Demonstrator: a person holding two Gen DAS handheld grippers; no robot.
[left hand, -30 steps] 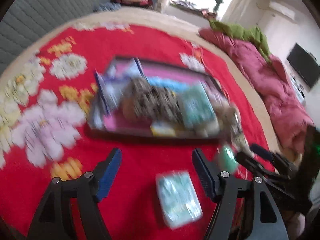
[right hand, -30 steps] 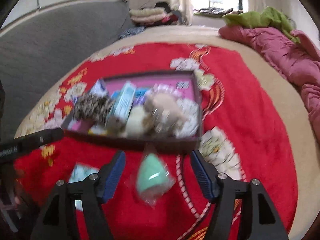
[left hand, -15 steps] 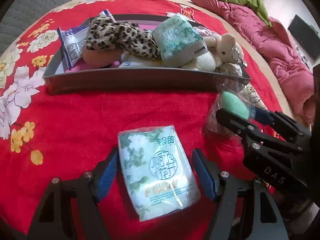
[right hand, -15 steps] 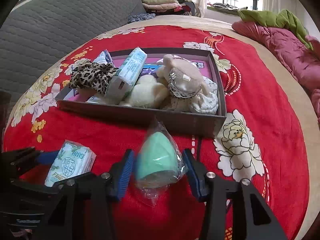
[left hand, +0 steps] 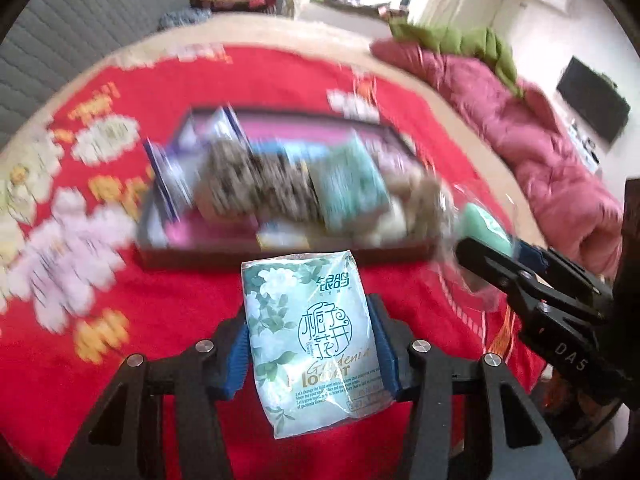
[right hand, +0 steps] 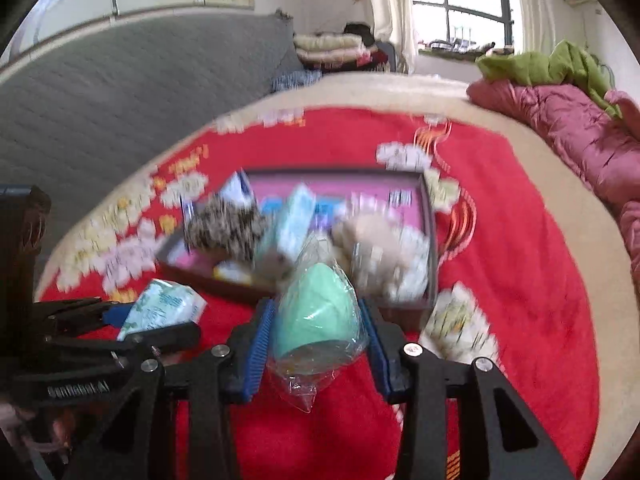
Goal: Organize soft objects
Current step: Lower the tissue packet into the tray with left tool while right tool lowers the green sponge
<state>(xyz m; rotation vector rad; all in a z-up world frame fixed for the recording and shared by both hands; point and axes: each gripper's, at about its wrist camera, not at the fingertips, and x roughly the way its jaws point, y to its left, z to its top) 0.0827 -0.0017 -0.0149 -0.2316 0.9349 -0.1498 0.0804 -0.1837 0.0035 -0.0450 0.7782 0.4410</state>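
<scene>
A pale green tissue pack (left hand: 308, 332) sits between the blue pads of my left gripper (left hand: 311, 346); the jaws are closing and the pads press its sides. It hangs above the red blanket. My right gripper (right hand: 318, 340) is likewise closing on a mint green sponge in a clear bag (right hand: 316, 312), and its pads touch the bag. Just beyond both stands a dark box (left hand: 280, 256) with a pink inside, holding a leopard-print item (left hand: 256, 184), another tissue pack (left hand: 352, 180) and plush toys. The right gripper (left hand: 500, 252) shows at the right of the left wrist view.
The red floral blanket (right hand: 520, 280) covers a bed. A pink quilt (left hand: 540, 140) and a green cloth (left hand: 460, 40) lie along its right side. A grey padded headboard (right hand: 140, 88) runs along the left. Folded bedding (right hand: 328, 48) is stacked at the far end.
Both grippers went down around their objects, closed on them and lifted them off the blanket. The box now looks farther away and the background is blurred.
</scene>
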